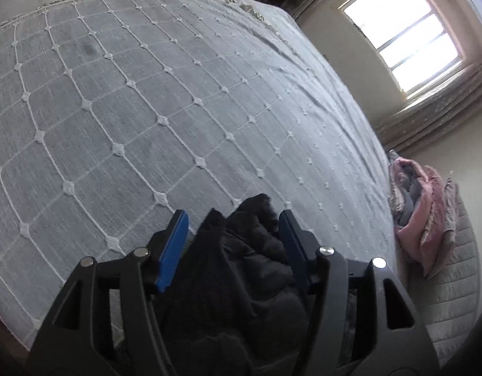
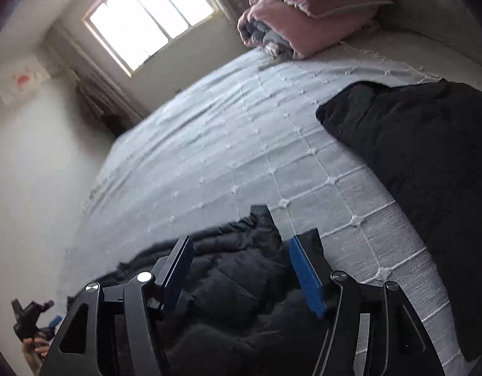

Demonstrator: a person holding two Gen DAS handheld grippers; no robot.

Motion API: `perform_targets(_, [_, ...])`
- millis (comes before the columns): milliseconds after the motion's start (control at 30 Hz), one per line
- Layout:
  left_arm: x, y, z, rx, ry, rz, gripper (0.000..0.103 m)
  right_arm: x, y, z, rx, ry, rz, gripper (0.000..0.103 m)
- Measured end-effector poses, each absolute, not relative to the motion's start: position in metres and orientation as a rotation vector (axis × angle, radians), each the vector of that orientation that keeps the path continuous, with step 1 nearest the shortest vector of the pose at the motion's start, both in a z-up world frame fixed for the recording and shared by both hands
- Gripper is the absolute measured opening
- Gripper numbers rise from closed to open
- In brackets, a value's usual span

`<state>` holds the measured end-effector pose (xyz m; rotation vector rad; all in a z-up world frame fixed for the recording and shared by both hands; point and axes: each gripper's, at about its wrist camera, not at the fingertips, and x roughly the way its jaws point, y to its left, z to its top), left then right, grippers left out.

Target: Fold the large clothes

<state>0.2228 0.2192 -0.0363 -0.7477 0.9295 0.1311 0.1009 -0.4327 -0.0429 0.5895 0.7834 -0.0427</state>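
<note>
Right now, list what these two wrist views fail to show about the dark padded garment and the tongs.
- Dark padded garment: left wrist view, lower part hidden by the left tongs and cut off at the frame's bottom edge.
- Right wrist view: the right tongs cover its near part.
- Other dark garment: cut by the right edge.

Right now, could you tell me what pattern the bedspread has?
The bedspread is pale grey with a white tufted grid, clearest in the left wrist view.

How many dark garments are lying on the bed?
2 in the right wrist view: a quilted dark jacket between the tongs at the near edge, and another dark garment to its right, across the bedspread. More may be hidden.
</note>
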Motion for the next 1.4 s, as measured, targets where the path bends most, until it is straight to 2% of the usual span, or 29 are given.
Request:
perform_targets(133, [0.242,0.202,-0.071,-0.672,1.075,0.066,0.061,0.123,-0.430,-0.073,0.584,0.867,-0.059,0.065])
perform_targets(167, [0.245,0.199,-0.074,-0.668,1.089,0.056,0.058,0.129,-0.433,-0.079,0.581,0.877,-0.076,0.058])
perform_targets(200, [0.248,0.194,-0.077,-0.654,1.090,0.052,0.041,0.138,-0.438,-0.086,0.588,0.884,-0.079,0.048])
perform_targets(233, [0.248,0.190,-0.072,-0.641,1.087,0.053,0.025,0.142,-0.441,-0.089,0.601,0.895,-0.062,0.014])
perform_targets(267, [0.251,0.183,-0.072,-0.606,1.086,0.058,0.020,0.145,-0.440,-0.097,0.606,0.919,-0.057,0.010])
perform_targets(300, [0.253,0.180,-0.068,-0.586,1.082,0.061,0.013,0.144,-0.438,-0.093,0.595,0.919,-0.068,0.010])
perform_targets(333, [0.256,0.175,-0.064,-0.563,1.075,0.061,0.011,0.145,-0.434,-0.093,0.573,0.914,-0.076,0.008])
perform_targets(500, [0.280,0.165,-0.059,-0.528,1.018,0.070,0.008,0.148,-0.426,-0.074,0.483,0.866,-0.177,0.007])
perform_targets(700, [0.284,0.163,-0.085,-0.471,1.071,0.172,0.008,0.164,-0.418,-0.100,0.408,0.944,-0.244,0.007])
perform_targets(767, [0.285,0.159,-0.086,-0.441,1.071,0.175,0.009,0.165,-0.417,-0.105,0.391,0.960,-0.258,0.008])
perform_targets(867, [0.283,0.159,-0.079,-0.424,1.065,0.179,0.017,0.165,-0.412,-0.107,0.343,0.971,-0.261,0.013])
perform_targets(967, [0.275,0.166,-0.067,-0.476,1.058,0.159,0.021,0.157,-0.406,-0.091,0.293,0.964,-0.289,0.015])
perform_targets(1067, [0.252,0.164,-0.041,-0.434,0.984,0.190,0.038,0.140,-0.393,-0.060,0.258,0.896,-0.325,0.016])
perform_targets(1133, [0.232,0.151,-0.020,-0.377,0.912,0.153,0.055,0.128,-0.377,-0.042,0.257,0.843,-0.290,0.016])
perform_targets(1200, [0.213,0.133,-0.004,-0.334,0.876,0.090,0.058,0.112,-0.346,-0.025,0.243,0.794,-0.188,0.019])
perform_targets(1233, [0.202,0.120,0.003,-0.325,0.858,0.041,0.059,0.105,-0.327,-0.020,0.229,0.780,-0.125,0.024])
perform_targets(1300, [0.190,0.095,0.007,-0.319,0.840,-0.043,0.064,0.092,-0.280,-0.017,0.192,0.770,0.026,0.049])
perform_targets(1333, [0.184,0.073,0.004,-0.288,0.855,-0.101,0.064,0.088,-0.259,-0.019,0.165,0.771,0.076,0.074])
perform_targets(1400, [0.181,0.041,-0.004,-0.190,0.887,-0.142,0.064,0.083,-0.218,-0.024,0.078,0.772,0.147,0.076])
